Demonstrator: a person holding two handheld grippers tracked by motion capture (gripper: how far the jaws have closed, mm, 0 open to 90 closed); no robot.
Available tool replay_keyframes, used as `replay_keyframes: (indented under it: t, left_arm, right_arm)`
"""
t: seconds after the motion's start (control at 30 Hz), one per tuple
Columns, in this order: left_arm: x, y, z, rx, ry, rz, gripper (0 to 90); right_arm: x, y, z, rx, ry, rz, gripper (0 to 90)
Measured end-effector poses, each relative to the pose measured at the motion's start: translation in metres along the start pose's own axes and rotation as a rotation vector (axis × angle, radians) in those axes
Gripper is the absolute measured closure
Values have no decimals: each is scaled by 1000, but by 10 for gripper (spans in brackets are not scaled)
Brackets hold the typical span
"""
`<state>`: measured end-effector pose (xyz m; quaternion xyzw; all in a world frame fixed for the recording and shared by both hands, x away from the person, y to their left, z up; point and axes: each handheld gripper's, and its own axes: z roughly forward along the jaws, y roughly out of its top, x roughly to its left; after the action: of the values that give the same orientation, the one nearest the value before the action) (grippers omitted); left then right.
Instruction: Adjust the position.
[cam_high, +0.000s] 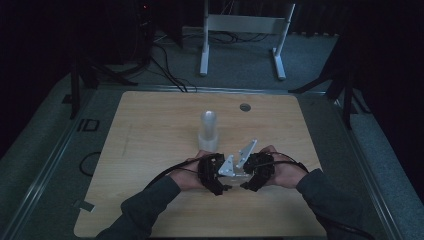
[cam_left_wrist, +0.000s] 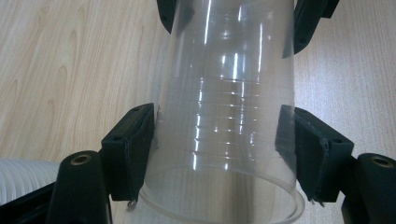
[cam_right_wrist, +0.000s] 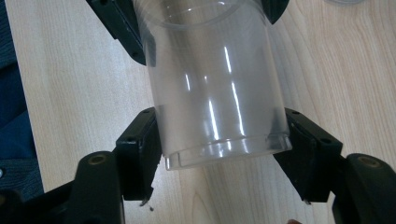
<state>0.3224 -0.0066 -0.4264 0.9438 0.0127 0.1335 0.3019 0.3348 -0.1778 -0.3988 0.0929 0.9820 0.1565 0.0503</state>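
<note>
While both hands meet low over the wooden table (cam_high: 150, 150), an empty clear plastic cup (cam_left_wrist: 224, 116) lies sideways between them: left gripper (cam_left_wrist: 217, 149) pinches its rim end, right gripper (cam_right_wrist: 219, 149) its base.

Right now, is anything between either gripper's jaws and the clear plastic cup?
Nothing visible: the left gripper and the right gripper both have their pads against the clear plastic cup, one near each end.
</note>
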Motion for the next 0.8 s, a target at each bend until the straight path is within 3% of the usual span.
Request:
replay_keyframes:
  t: [0.3,0.8]
  left_arm:
    - [-2,1,1,-1,9,12,277]
    - [0,1,1,-28,10,-42,184]
  right_arm:
    - [1,-1,1,6,1,0,401]
    - [-1,-6,1,-15,-12,13,413]
